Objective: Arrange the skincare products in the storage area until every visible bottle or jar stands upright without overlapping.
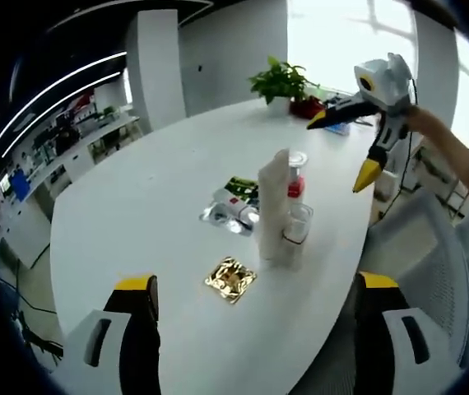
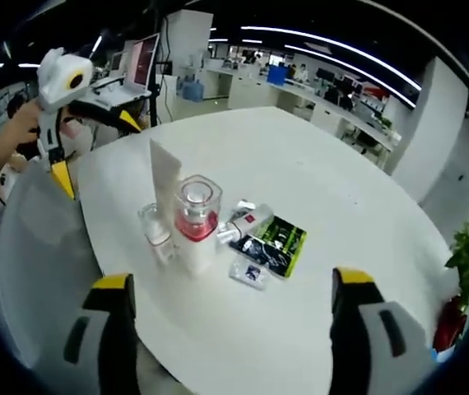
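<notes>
- Left gripper (image 1: pixel 255 300): jaws wide apart and empty, held above the near edge of the white table (image 1: pixel 136 206), well short of the products.
- Right gripper (image 2: pixel 230 300): jaws likewise spread and empty, facing the same cluster from the opposite side; seen from the left gripper view it hangs in the air over the far table edge (image 1: pixel 340 146).
- Upright items: tall white tube (image 1: pixel 272 204), red-filled jar (image 2: pixel 197 216) and small clear jar (image 2: pixel 154 224), standing close together, the jars just beside the tube.
- Lying items: small bottle (image 2: pixel 251 220) on its side, touching the dark sachets (image 2: pixel 274 243); gold packet (image 1: pixel 230 279) flat and apart.
- Progress: judged partly done; the bottle is not yet stood up and cleared of the sachets.
</notes>
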A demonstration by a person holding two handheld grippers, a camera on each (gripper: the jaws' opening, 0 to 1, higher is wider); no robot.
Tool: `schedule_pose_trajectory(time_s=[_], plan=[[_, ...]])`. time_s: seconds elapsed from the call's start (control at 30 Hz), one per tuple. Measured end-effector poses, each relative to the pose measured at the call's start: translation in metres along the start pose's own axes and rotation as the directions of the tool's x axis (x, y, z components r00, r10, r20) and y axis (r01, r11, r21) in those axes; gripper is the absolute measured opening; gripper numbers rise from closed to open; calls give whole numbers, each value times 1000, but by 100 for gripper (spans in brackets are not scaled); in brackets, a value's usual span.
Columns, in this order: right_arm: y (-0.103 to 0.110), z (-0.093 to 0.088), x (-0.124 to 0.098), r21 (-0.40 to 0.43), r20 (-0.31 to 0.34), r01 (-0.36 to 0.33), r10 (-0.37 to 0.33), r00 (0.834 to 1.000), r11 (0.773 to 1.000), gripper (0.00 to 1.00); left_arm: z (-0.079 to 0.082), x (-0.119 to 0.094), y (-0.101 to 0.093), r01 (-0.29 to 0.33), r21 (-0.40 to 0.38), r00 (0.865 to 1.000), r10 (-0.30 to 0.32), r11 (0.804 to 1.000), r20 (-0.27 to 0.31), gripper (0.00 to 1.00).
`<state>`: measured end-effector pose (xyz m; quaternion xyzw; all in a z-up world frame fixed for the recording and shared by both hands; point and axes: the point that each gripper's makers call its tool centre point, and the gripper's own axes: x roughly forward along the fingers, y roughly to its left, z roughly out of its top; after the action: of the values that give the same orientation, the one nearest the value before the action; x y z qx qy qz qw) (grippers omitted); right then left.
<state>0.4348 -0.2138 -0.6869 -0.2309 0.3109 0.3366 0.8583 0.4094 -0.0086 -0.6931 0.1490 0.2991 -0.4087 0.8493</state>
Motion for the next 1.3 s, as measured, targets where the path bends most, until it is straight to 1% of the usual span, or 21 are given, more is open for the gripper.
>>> schedule_pose_trajectory(time_s=[0.2,0.4,0.43,0.47,0.53,0.7,0.83,1.0,1.07,1.23,1.27,1.3], plan=[[-12,-2,6,-27,-24,-3,2,1000,1000,100,0,-1,5,-8,-9,1000,8,1000,2,97],[-26,-2,13,-26,-31,-1,0,1000,1000,100,-2,-1,9,-14,-18,1000,14,1000,0,97],[-28,-3,15,-25,-33,-1,0,999,1000,99,-3,-1,9,-15,-19,1000,15,1000,-3,97],[-30,-4,17,-24,-37,-5,4,999,1000,96,-3,-1,10,-16,-21,1000,16,1000,-6,97],[-34,-6,22,-12,-43,-8,8,999,1000,96,-4,0,11,-17,-26,1000,17,1000,-7,97],[-44,-16,34,14,-62,-8,9,998,1000,88,-5,1,12,-17,-34,1000,17,999,-7,97],[-51,-20,44,46,-71,-8,11,997,999,74,-7,2,14,-18,-41,1000,18,999,-9,97],[-53,-17,56,72,-58,-24,28,998,997,67,-10,3,16,-18,-44,1000,17,999,-18,97],[-52,-15,64,76,-56,-36,41,998,996,61,-11,4,15,-15,-47,1000,14,999,-20,97],[-53,-14,77,87,-64,-51,57,996,995,52,-12,5,18,-17,-58,1000,16,998,-17,97],[-53,-13,80,95,-61,-51,57,996,994,51,-13,5,19,-19,-63,1000,18,998,-18,97],[-51,-13,84,109,-58,-68,75,996,992,52,-14,6,20,-20,-68,1000,19,997,-18,97]])
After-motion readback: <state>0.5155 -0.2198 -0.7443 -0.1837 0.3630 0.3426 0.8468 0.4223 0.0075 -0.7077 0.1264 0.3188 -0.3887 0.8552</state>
